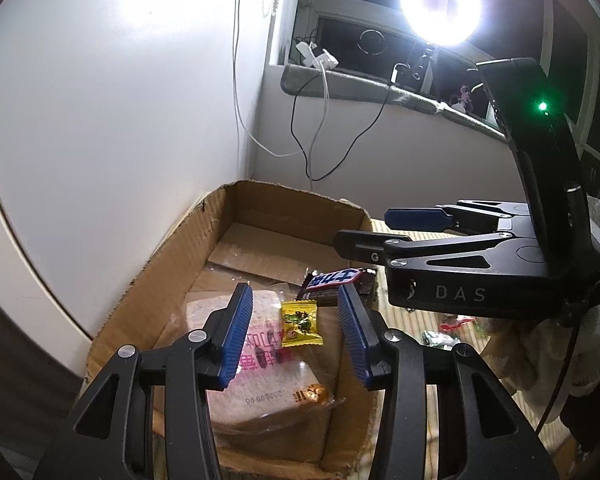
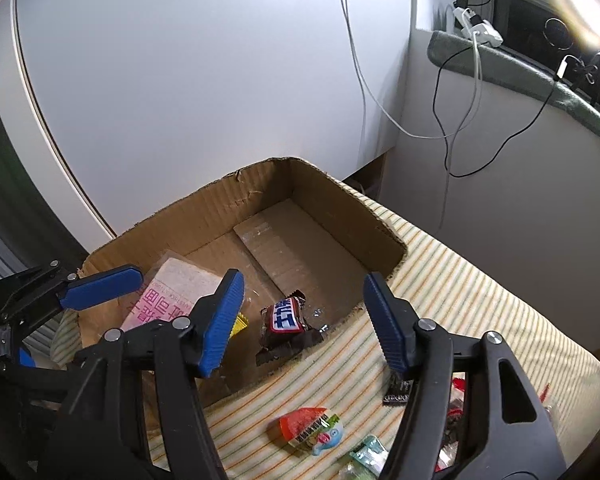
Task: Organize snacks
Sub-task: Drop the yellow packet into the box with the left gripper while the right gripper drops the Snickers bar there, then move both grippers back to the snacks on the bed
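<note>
An open cardboard box (image 1: 168, 264) (image 2: 204, 208) stands on a striped cloth. Inside lie a bagged bread loaf with pink print (image 1: 260, 364) (image 2: 168, 288), a small yellow candy packet (image 1: 300, 322) (image 2: 238, 324) and a brown chocolate bar (image 1: 332, 282) (image 2: 286, 320). My left gripper (image 1: 294, 334) is open and empty, hovering over the loaf and yellow packet. My right gripper (image 2: 304, 324) is open and empty above the box's near edge, over the chocolate bar; it also shows in the left wrist view (image 1: 360, 228).
Loose snacks lie on the striped cloth (image 2: 460, 288) outside the box: an orange-and-white egg-shaped pack (image 2: 310, 430), a green wrapper (image 2: 366, 454) and red wrappers (image 2: 458, 394). A white wall stands behind the box. Cables hang by the windowsill (image 2: 500, 60). A ring light (image 1: 440, 0) glares.
</note>
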A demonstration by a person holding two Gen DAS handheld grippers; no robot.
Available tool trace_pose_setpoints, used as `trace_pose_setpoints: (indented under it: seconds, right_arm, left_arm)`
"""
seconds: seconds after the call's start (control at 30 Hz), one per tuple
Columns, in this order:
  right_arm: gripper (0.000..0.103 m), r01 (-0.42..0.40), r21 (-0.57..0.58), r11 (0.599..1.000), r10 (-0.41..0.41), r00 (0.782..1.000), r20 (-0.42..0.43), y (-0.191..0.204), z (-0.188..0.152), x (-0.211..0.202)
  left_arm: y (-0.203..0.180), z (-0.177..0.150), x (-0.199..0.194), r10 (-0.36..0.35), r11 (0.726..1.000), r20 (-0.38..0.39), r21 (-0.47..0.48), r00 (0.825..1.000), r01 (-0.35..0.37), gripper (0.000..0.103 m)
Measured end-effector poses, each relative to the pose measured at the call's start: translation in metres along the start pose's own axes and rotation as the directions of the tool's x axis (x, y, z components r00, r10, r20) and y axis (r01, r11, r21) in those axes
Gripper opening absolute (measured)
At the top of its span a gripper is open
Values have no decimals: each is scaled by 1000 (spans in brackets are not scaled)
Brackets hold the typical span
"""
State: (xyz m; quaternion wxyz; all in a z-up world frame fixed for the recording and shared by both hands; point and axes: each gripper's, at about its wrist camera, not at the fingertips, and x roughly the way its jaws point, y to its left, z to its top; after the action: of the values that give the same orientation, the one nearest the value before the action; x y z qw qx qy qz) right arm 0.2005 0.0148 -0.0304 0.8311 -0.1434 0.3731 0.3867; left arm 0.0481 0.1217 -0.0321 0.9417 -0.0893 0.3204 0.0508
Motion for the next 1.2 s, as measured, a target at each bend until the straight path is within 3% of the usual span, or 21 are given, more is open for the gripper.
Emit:
trace_pose_setpoints:
  seconds: [0.3, 0.6, 1.07, 1.2]
  right_arm:
    - [65, 37, 44, 998, -38, 999, 30, -17, -21, -34]
    - [65, 116, 106, 988, -120, 992, 28, -54, -65, -77]
    - [65, 218, 235, 947, -206, 976, -73, -121, -147, -112]
    - [65, 205, 276, 939, -184, 978, -101, -130, -164, -108]
  left_arm:
    - [-19, -6, -15, -21, 1000, 18, 24, 1000, 21, 43]
    - [-51, -17, -17, -106, 993, 7, 59, 994, 105, 43]
    - [-105, -45, 14, -221, 969, -130, 80, 966, 233, 43]
    - [-117, -53, 27, -245, 961, -179, 84, 953, 263, 35]
